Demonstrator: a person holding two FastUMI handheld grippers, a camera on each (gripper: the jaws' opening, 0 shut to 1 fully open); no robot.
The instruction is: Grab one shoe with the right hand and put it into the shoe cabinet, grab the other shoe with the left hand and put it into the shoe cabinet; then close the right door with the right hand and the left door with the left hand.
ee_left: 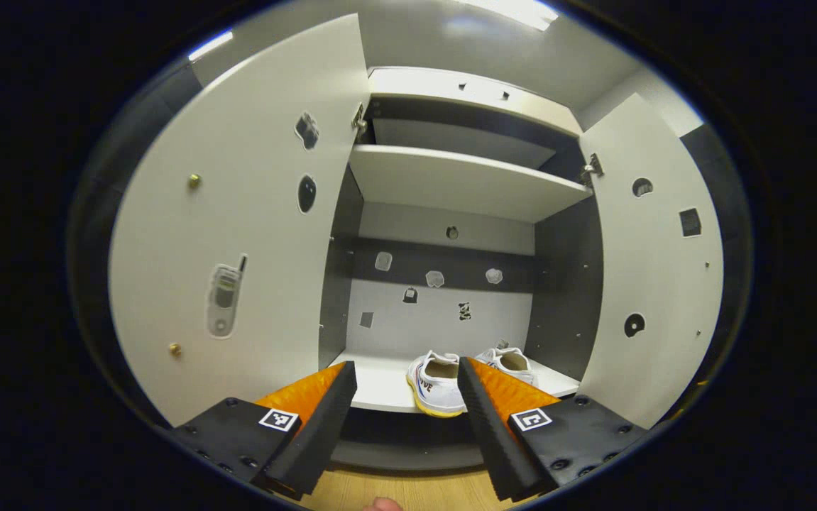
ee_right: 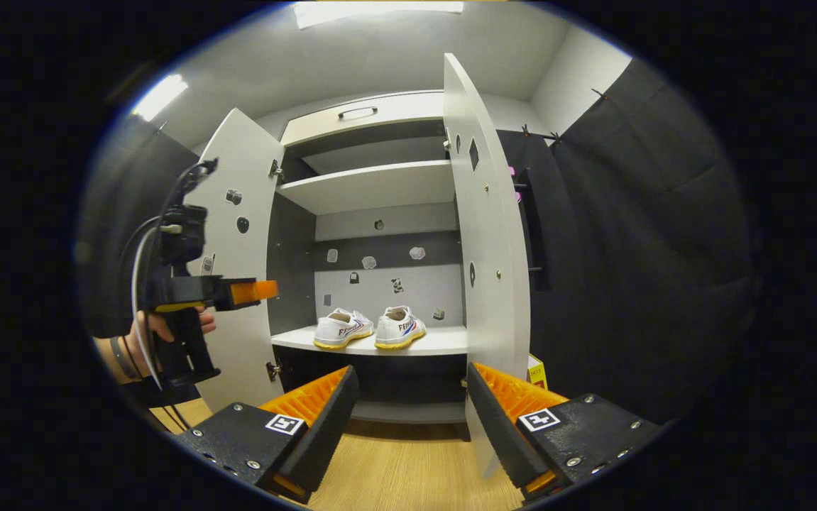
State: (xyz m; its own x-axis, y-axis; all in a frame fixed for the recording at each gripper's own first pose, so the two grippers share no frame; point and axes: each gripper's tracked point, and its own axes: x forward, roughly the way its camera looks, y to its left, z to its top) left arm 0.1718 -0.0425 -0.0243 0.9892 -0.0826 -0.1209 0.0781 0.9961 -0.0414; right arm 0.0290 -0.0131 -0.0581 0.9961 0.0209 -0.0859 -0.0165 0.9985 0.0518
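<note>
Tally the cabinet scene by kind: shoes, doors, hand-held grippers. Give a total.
Shoes: 2, one beside the other on the lower shelf
Open cabinet doors: 2, left door and right door
Hand-held grippers: 2, left hand-held gripper and right hand-held gripper, both open
Total: 6

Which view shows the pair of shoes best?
The right gripper view: both shoes sit side by side on the cabinet shelf, fully visible. In the left gripper view, that gripper's finger covers part of each shoe.
</note>
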